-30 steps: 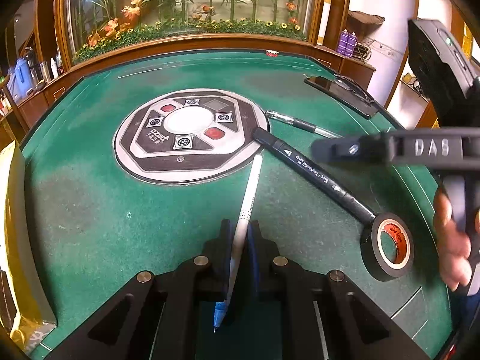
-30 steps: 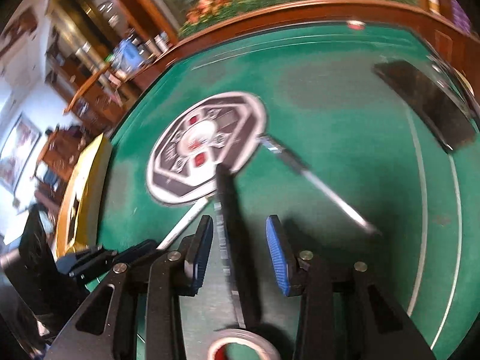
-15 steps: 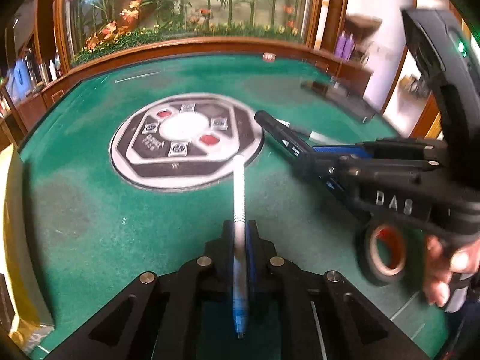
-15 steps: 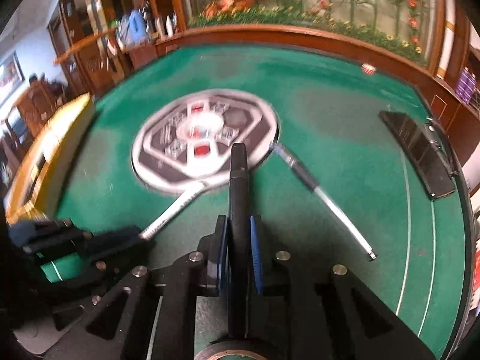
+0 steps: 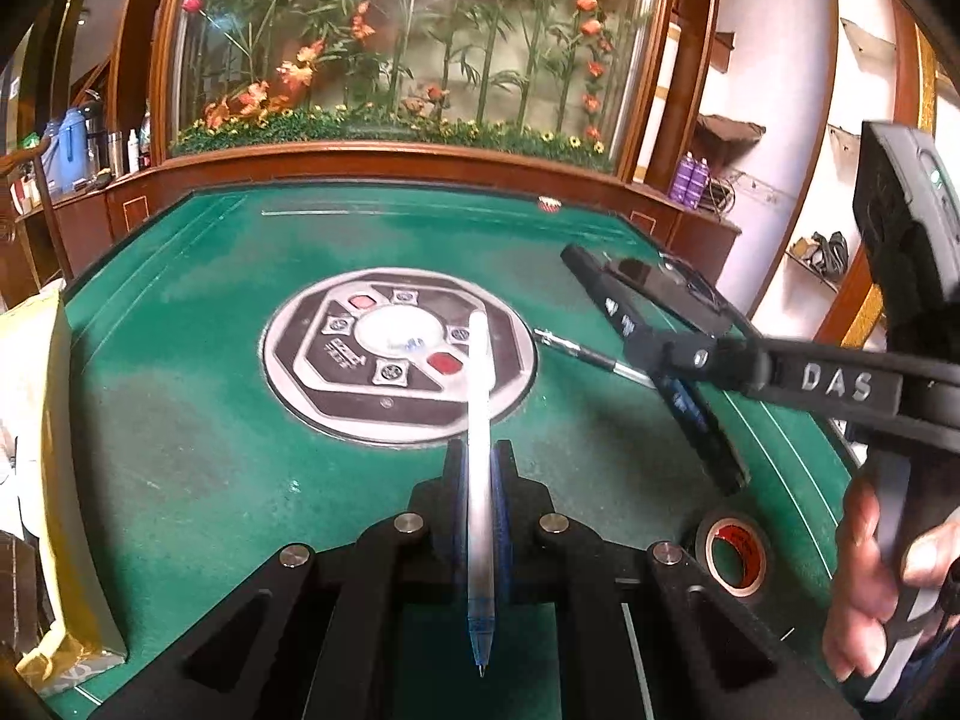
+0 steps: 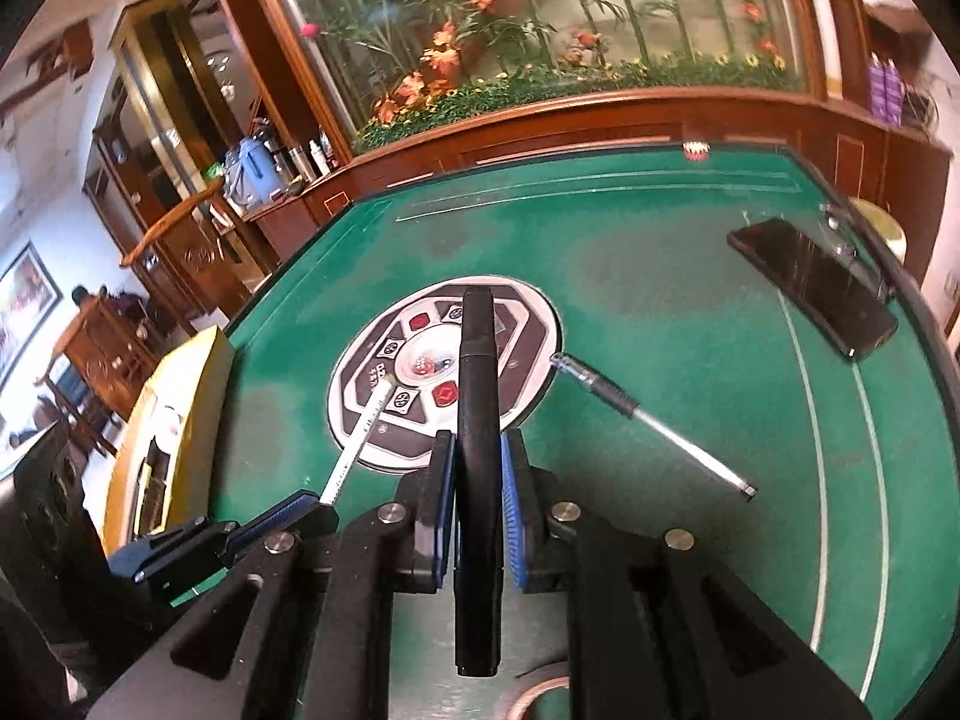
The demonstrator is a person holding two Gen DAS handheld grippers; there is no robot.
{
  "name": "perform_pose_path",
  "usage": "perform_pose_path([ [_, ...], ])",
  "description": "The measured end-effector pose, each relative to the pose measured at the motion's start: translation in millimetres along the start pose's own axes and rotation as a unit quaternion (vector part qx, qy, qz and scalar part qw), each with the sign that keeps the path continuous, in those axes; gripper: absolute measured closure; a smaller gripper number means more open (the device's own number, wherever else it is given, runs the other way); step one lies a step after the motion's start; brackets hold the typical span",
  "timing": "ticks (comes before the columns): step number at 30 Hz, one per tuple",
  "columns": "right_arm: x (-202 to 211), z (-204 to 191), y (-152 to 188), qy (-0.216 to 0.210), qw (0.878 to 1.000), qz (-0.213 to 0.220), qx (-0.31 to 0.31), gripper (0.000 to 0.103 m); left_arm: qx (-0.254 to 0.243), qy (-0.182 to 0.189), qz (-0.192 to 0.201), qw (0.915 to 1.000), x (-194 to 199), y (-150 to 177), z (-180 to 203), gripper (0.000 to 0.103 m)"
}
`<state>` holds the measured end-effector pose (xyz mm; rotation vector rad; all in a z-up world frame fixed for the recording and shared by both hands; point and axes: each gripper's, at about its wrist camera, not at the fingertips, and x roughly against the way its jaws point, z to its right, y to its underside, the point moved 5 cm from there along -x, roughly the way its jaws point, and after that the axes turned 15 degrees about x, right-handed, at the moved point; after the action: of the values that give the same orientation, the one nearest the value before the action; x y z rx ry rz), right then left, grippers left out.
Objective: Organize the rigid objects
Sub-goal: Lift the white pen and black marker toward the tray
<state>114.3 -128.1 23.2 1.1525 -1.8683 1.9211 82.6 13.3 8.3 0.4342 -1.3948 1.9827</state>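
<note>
- Your left gripper (image 5: 480,480) is clamped on the white pen (image 5: 479,420), held clear above the green table (image 5: 180,450).
- Your right gripper (image 6: 477,492) pinches the black marker (image 6: 477,420) mid-barrel, also off the felt.
- Keep both grips firm and level; each barrel overhangs far and could pivot.
- A third pen (image 6: 648,414) and the tape roll (image 5: 733,552) lie on the table; steer clear of them.
</note>
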Motion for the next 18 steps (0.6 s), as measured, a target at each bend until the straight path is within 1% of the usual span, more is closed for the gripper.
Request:
perform_pose_path([
  [3,-3.0,-4.6,3.6,-0.003,1.0,-0.003,-0.015,0.089,0.005,0.002,0.012,0.9999,5.2,-3.1,-1.8,0.097],
  [9,-7.0,-8.9,3.0,-0.005,0.999,0.01,-0.046,0.089,0.018,0.01,0.032,0.9993,16.8,-8.3,-9.5,0.097],
  [16,-16.2,-25.4,2.8,-0.018,0.999,0.006,-0.044,0.089,0.04,0.023,0.045,0.9979,30.0,-14.6,-20.8,0.097],
  [18,-16.7,-32.6,1.6,-0.028,0.999,0.007,-0.039,0.089,0.047,0.027,0.05,0.9973,36.8,-18.2,-25.8,0.097],
])
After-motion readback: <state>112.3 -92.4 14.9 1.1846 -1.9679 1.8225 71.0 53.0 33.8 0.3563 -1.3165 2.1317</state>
